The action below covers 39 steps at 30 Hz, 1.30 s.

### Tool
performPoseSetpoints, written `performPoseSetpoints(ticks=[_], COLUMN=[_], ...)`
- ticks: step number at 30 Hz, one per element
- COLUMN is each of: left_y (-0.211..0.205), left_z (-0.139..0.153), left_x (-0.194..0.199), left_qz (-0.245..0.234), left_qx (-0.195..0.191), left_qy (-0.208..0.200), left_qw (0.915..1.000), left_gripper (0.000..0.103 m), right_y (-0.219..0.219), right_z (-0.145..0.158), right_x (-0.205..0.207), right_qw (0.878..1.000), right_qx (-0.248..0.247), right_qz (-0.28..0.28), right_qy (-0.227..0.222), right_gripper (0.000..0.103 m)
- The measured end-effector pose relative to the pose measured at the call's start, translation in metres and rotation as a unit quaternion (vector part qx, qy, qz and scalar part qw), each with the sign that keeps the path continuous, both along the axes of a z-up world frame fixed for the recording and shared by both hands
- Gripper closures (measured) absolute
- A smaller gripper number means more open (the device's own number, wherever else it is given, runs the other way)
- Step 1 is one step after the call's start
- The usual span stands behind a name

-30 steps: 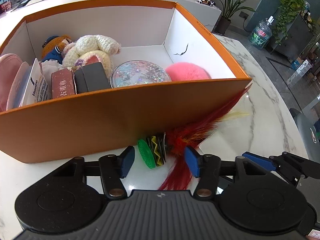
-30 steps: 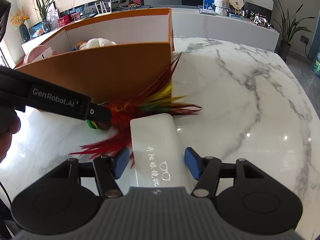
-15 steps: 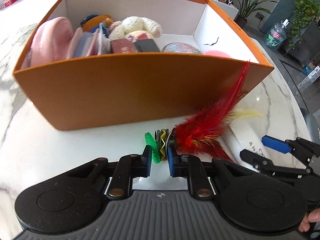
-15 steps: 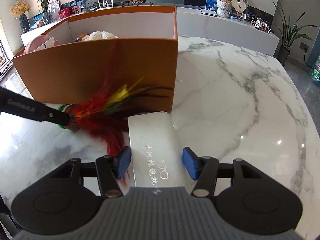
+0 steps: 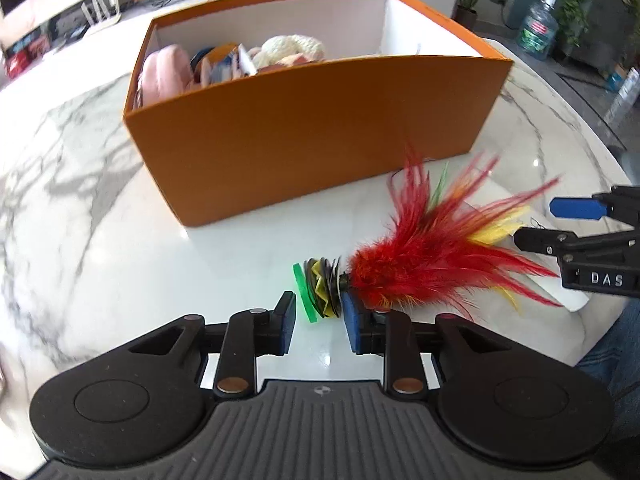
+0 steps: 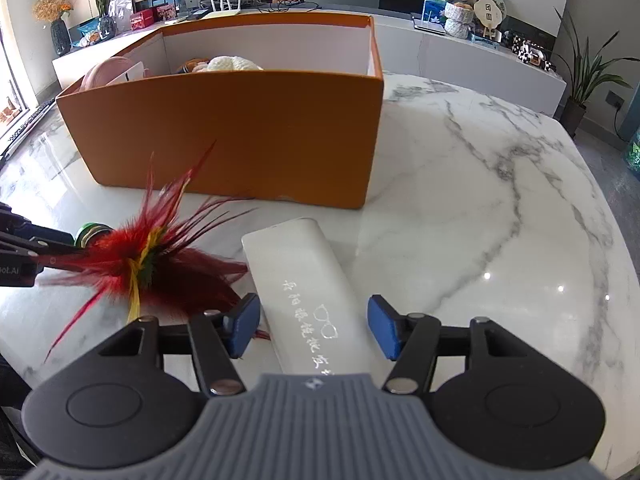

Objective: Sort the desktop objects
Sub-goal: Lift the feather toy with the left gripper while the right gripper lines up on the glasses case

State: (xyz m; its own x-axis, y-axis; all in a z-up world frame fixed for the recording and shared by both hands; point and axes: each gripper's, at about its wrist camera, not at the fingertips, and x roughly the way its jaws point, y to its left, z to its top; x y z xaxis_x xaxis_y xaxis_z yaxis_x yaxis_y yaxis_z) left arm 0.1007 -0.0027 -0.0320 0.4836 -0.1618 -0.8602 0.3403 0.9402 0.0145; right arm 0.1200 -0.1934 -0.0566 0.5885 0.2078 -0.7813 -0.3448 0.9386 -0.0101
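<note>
While the left gripper [image 5: 318, 326] fingers are opening around its stacked discs, the feather shuttlecock [image 5: 400, 268] lies on the bench beside the orange box [image 5: 304, 128]; light, floppy-plumed, best pinched at the stiff base. The right gripper [image 6: 314, 326] fingers stand apart astride the white case [image 6: 304, 288], not gripping.

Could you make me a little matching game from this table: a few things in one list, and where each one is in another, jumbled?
Things:
1. feather shuttlecock
2. white glasses case
3. pink pouch
4. orange box

Places:
A. inside the box, at one end
B. on the marble, between the right gripper's jaws
C. at the left gripper's opening jaws
D. on the marble, beyond both grippers

Pairs: 1-C, 2-B, 3-A, 4-D
</note>
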Motion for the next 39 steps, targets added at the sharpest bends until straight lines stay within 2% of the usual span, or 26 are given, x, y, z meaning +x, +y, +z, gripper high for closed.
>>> performPoseSetpoints(ticks=[1, 3, 4, 6, 9, 11, 14, 22, 24, 25, 26, 30, 36, 39], left_y=[-0.004, -0.016, -0.024, -0.040, -0.056, -0.062, -0.072, -0.100, -0.106, -0.107, -0.108, -0.103, -0.081, -0.068], left_z=[0.004, 0.011, 0.012, 0.012, 0.007, 0.003, -0.003, -0.027, -0.034, -0.038, -0.041, -0.043, -0.028, -0.018], left_x=[-0.003, -0.012, -0.015, -0.024, -0.034, -0.032, -0.026, 0.002, 0.008, 0.010, 0.012, 0.016, 0.014, 0.010], left_qz=[-0.023, -0.086, -0.119, -0.186, -0.255, -0.280, -0.304, -0.339, -0.335, -0.331, -0.326, -0.303, -0.229, -0.192], left_qx=[0.013, 0.051, 0.073, 0.119, 0.161, 0.179, 0.195, 0.211, 0.214, 0.214, 0.214, 0.196, 0.137, 0.102], left_qy=[-0.012, -0.040, -0.050, -0.063, -0.074, -0.070, -0.060, -0.020, -0.011, -0.004, 0.003, 0.019, 0.003, -0.011], left_qw=[0.9996, 0.9942, 0.9890, 0.9733, 0.9505, 0.9403, 0.9305, 0.9165, 0.9174, 0.9190, 0.9209, 0.9324, 0.9637, 0.9761], left_gripper=[0.062, 0.047, 0.046, 0.046, 0.046, 0.046, 0.045, 0.044, 0.045, 0.050, 0.063, 0.084, 0.093, 0.096], right_y=[-0.004, -0.011, -0.015, -0.019, -0.020, -0.018, -0.016, -0.017, -0.018, -0.018, -0.018, -0.020, -0.020, -0.020], right_z=[0.001, 0.002, 0.002, 0.002, 0.002, 0.002, 0.002, -0.004, -0.005, -0.006, -0.007, -0.011, -0.013, -0.015], right_x=[-0.002, -0.005, -0.005, -0.006, -0.008, -0.008, -0.008, 0.000, 0.003, 0.005, 0.007, 0.009, 0.007, 0.006], right_qw=[1.000, 1.000, 1.000, 0.999, 0.999, 0.999, 0.999, 0.999, 0.998, 0.998, 0.998, 0.998, 0.998, 0.998], right_qx=[0.002, 0.008, 0.012, 0.021, 0.030, 0.030, 0.034, 0.049, 0.054, 0.052, 0.051, 0.053, 0.051, 0.051], right_qz=[-0.004, -0.012, -0.016, -0.020, -0.017, -0.011, -0.003, -0.003, -0.001, -0.001, -0.003, -0.006, -0.003, -0.004], right_qy=[0.000, 0.003, 0.007, 0.013, 0.015, 0.013, 0.014, 0.022, 0.022, 0.023, 0.024, 0.027, 0.028, 0.032], right_gripper=[0.039, 0.039, 0.039, 0.039, 0.039, 0.039, 0.038, 0.036, 0.036, 0.036, 0.036, 0.035, 0.032, 0.029])
